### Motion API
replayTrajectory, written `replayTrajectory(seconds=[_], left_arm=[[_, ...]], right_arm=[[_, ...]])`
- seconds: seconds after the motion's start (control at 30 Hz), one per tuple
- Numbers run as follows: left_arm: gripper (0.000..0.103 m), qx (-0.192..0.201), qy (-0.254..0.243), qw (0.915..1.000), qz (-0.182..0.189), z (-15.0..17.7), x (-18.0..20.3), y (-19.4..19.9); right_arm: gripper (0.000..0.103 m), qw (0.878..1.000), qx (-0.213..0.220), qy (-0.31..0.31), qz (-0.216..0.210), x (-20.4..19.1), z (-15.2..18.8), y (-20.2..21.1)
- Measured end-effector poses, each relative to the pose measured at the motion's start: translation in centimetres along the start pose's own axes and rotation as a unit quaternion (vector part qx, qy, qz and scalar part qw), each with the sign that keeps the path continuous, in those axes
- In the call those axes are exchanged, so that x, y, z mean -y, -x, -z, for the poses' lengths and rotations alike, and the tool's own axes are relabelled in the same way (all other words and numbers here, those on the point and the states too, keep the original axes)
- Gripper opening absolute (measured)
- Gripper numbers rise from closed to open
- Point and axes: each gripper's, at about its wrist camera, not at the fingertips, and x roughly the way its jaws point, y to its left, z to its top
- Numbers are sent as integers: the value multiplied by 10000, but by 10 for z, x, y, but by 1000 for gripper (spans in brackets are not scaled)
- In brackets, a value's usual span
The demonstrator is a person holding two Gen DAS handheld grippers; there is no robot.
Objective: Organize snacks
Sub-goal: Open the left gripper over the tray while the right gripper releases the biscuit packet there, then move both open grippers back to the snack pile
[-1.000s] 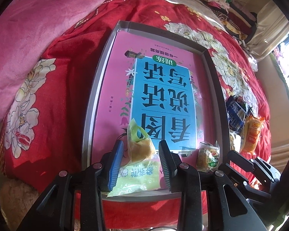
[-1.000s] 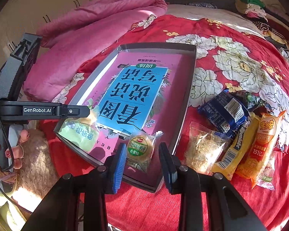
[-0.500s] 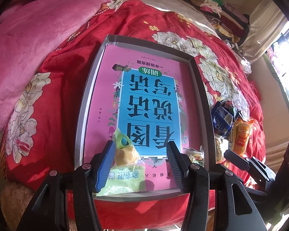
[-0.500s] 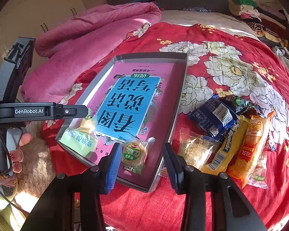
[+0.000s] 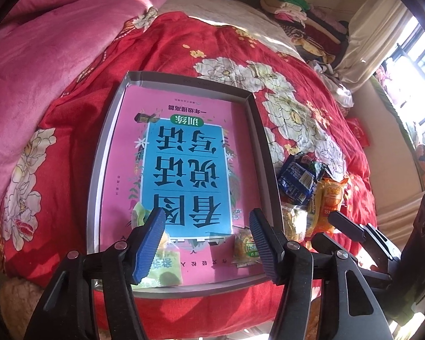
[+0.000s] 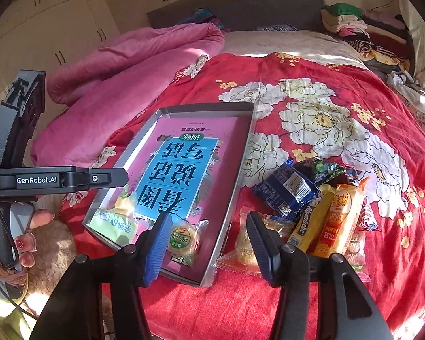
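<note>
A grey shallow box [image 5: 97, 170] [image 6: 229, 198] lies on the red bed with a pink and blue book [image 5: 184, 170] [image 6: 178, 175] in it. A green and yellow snack packet [image 5: 164, 266] [image 6: 119, 221] lies in its near left corner. A round cake packet [image 5: 245, 248] [image 6: 184, 240] lies near its right wall. My left gripper [image 5: 206, 243] is open and empty above the box's near end. My right gripper [image 6: 209, 246] is open and empty over the box's near right corner. Several loose snacks [image 6: 311, 206] [image 5: 306, 192] lie on the bedspread right of the box.
A pink quilt [image 6: 121, 68] [image 5: 42, 56] is heaped to the left. Folded clothes [image 6: 362, 28] are stacked at the far right by the headboard. A clear packet of crumbly snack [image 6: 249, 246] lies just right of the box.
Both grippers have opened wider and drawn back and up from the box. The green packet and the round cake packet lie released in the box.
</note>
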Motion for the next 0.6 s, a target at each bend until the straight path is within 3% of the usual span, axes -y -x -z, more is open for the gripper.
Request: replayTrajectory(seconds=[0.6], left_arm=[[64, 41, -490, 9987, 143, -14, 53, -2]], right_arm=[[64, 9963, 494, -552, 427, 50, -6, 38]])
